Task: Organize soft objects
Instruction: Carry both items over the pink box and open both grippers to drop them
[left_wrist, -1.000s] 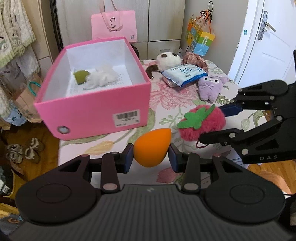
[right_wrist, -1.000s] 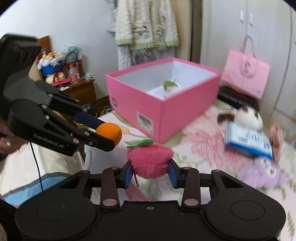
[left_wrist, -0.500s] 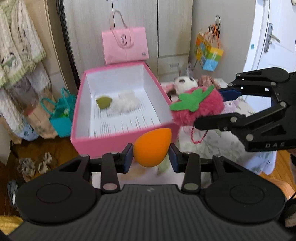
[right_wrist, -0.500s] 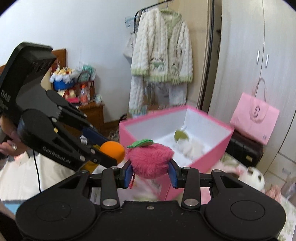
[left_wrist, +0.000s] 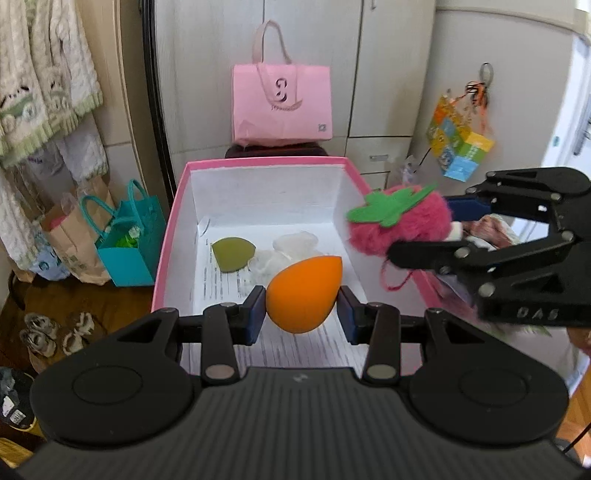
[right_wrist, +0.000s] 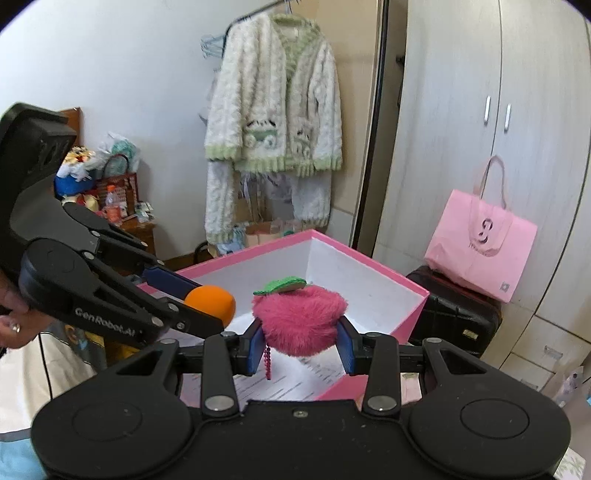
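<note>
My left gripper (left_wrist: 301, 310) is shut on an orange egg-shaped sponge (left_wrist: 303, 293) and holds it above the near part of the open pink box (left_wrist: 164, 258). My right gripper (right_wrist: 300, 345) is shut on a fluffy pink strawberry plush (right_wrist: 299, 319) with a green leaf, over the box's right side; it also shows in the left wrist view (left_wrist: 400, 225). Inside the box lie a green sponge (left_wrist: 232, 253) and a white fluffy thing (left_wrist: 286, 247) on printed paper. The orange sponge also shows in the right wrist view (right_wrist: 212, 301).
A pink paper bag (left_wrist: 280, 105) stands on a dark case behind the box. Teal and brown bags (left_wrist: 125, 236) sit on the floor at left. A knitted cardigan (right_wrist: 273, 122) hangs by the wardrobe. A colourful cube (left_wrist: 460, 146) hangs at right.
Both grippers have risen from the table and moved over the pink box, each still holding its soft object. The view now looks down into the box.
</note>
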